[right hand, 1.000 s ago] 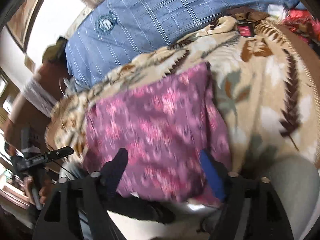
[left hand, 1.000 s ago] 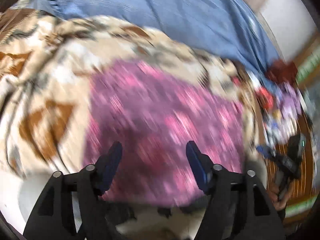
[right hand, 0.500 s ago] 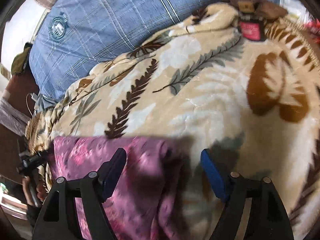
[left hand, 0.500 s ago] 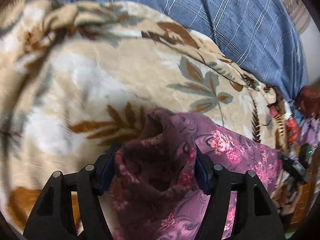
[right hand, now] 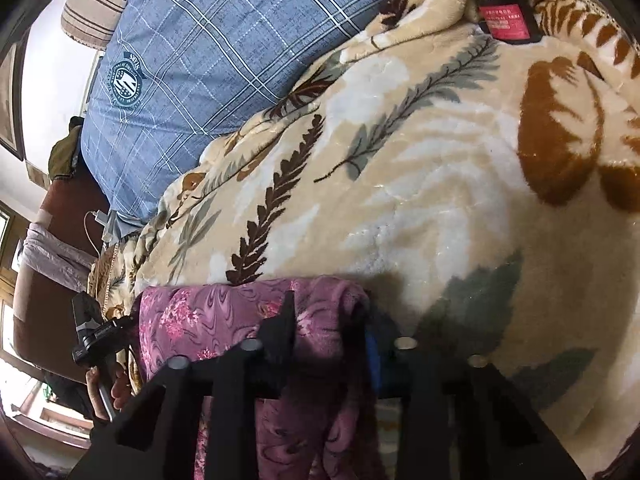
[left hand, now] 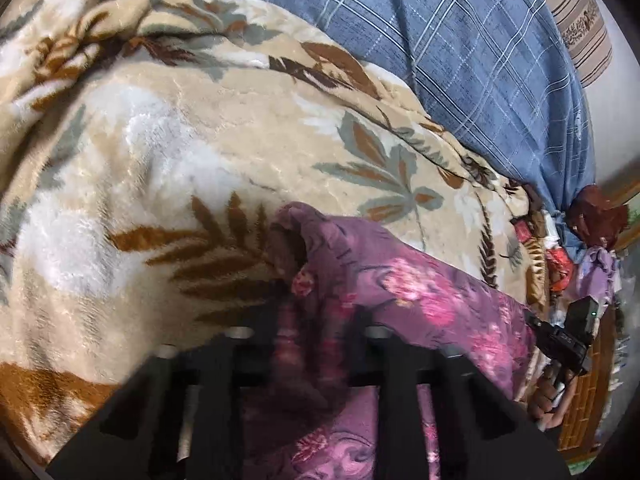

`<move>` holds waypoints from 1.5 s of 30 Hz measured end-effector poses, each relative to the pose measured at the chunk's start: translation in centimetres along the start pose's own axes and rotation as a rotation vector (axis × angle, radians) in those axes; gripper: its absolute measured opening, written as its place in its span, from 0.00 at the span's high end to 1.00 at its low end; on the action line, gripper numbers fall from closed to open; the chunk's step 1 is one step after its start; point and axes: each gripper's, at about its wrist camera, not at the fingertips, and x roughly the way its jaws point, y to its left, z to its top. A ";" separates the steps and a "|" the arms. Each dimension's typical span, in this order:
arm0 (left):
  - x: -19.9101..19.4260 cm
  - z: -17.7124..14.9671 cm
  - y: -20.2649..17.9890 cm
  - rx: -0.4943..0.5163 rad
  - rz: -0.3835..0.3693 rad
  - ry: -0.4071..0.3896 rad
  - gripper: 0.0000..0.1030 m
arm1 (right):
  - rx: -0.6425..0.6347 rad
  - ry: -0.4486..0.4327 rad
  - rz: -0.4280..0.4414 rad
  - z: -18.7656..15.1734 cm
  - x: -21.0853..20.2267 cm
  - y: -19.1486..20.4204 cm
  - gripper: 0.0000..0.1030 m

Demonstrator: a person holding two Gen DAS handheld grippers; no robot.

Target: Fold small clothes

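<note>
1. Closest to me, my left tongs [left hand: 316, 316] are clamped on a bunched corner of a purple floral garment [left hand: 432, 300]; the cloth rises in a crumpled peak just beyond the tips.
2. My right tongs [right hand: 328, 328] are pinched on the opposite corner of the same garment [right hand: 208, 320], with fabric gathered between the two fingers and hanging down below them.
3. The garment stretches between both tongs, lying across a plush beige blanket with a leaf print [left hand: 192, 152] on a bed.
4. I judge the cloth to be thin, light and limp. It will sag and slide, so holding the corners or hem edges, as I do here, looks like the best grip for a clean fold.
5. Further back lies a blue plaid pillow [right hand: 208, 40], touching the far edge of the blanket.
6. Beyond it sits a striped brown cushion [left hand: 584, 28]. A red card [right hand: 508, 20] rests on the blanket's far corner.
</note>
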 end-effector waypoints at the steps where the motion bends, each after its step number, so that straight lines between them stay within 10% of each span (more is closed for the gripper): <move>1: -0.5 0.0 0.2 -0.017 -0.016 -0.017 0.89 | 0.001 -0.004 0.006 0.0 -0.3 0.1 0.89; 15: -4.8 7.0 -2.6 0.018 -0.103 -0.189 0.91 | -0.069 -0.128 -0.008 8.5 -2.6 4.6 0.92; 23: 2.6 10.3 -0.5 0.038 0.004 -0.131 0.90 | -0.081 -0.102 -0.053 14.9 3.0 3.5 0.92; 27: 4.3 10.3 0.3 0.005 0.035 -0.089 0.80 | -0.067 -0.045 -0.139 13.7 7.4 1.1 0.90; 34: -1.5 9.0 2.3 -0.061 0.046 -0.182 0.51 | -0.110 -0.171 -0.266 12.6 3.0 3.7 0.49; 38: -4.5 6.7 3.5 -0.141 0.042 -0.209 0.43 | -0.136 -0.228 -0.095 8.5 -1.9 8.2 0.33; 45: -5.8 -1.0 4.3 -0.226 -0.054 -0.158 0.43 | -0.308 -0.083 0.031 0.4 -0.5 19.0 0.33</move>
